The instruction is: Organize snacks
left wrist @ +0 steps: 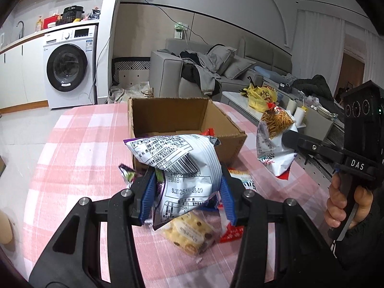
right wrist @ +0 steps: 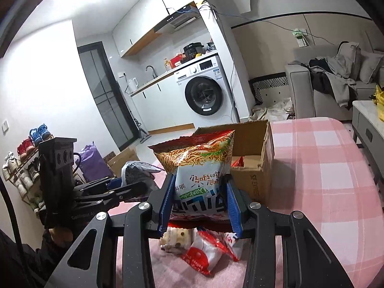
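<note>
My left gripper [left wrist: 188, 198] is shut on a silver-white snack bag with purple edges [left wrist: 182, 165], held above the pink checked tablecloth [left wrist: 79, 158], just in front of the open cardboard box [left wrist: 168, 117]. In the right wrist view my right gripper [right wrist: 199, 200] is shut on an orange-and-white noodle-snack bag [right wrist: 200, 165], lifted off the table near the box [right wrist: 252, 153]. That same bag [left wrist: 276, 139] hangs at the right of the left wrist view. A red packet [right wrist: 240, 160] lies inside the box.
Loose on the cloth lie a yellow cookie pack [left wrist: 189, 235], a red-and-white packet [right wrist: 206, 256] and a biscuit pack [right wrist: 177, 238]. A low white table [left wrist: 240, 98] with a yellow bag stands to the right; sofa [left wrist: 216, 72] and washing machine [left wrist: 69, 67] are behind.
</note>
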`<state>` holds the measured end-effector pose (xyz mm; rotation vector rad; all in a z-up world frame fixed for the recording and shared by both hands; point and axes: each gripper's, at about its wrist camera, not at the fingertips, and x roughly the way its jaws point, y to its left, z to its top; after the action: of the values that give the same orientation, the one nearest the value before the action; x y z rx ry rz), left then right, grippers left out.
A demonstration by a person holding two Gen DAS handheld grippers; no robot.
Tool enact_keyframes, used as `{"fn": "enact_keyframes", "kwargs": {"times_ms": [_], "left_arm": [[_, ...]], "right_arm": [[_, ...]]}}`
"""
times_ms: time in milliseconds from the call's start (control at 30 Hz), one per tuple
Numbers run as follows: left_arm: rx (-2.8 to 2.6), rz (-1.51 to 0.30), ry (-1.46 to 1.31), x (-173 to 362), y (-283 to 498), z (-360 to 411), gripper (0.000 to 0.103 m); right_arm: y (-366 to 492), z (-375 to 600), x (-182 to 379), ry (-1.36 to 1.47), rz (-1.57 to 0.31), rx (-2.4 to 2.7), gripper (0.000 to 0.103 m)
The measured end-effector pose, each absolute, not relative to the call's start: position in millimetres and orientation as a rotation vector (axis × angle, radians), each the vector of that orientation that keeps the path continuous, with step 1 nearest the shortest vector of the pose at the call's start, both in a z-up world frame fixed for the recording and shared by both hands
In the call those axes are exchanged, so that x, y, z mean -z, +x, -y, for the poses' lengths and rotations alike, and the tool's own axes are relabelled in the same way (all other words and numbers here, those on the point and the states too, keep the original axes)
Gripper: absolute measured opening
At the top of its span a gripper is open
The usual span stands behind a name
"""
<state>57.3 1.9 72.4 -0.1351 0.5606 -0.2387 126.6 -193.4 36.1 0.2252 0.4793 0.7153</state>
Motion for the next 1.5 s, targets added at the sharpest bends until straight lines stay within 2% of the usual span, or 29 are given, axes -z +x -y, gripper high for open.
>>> {"fn": "enact_keyframes", "kwargs": {"times_ms": [700, 1500], "left_arm": [[0.161, -0.515, -0.103, -101, 135, -13, 0.045], [0.146, -0.554, -0.143, -66, 257, -17, 0.045]], "right_arm": [[190, 179, -46, 0.268, -0.489, -0.669, 0.041], [256, 151, -30, 0.258, -0.542, -0.664, 0.041]]}}
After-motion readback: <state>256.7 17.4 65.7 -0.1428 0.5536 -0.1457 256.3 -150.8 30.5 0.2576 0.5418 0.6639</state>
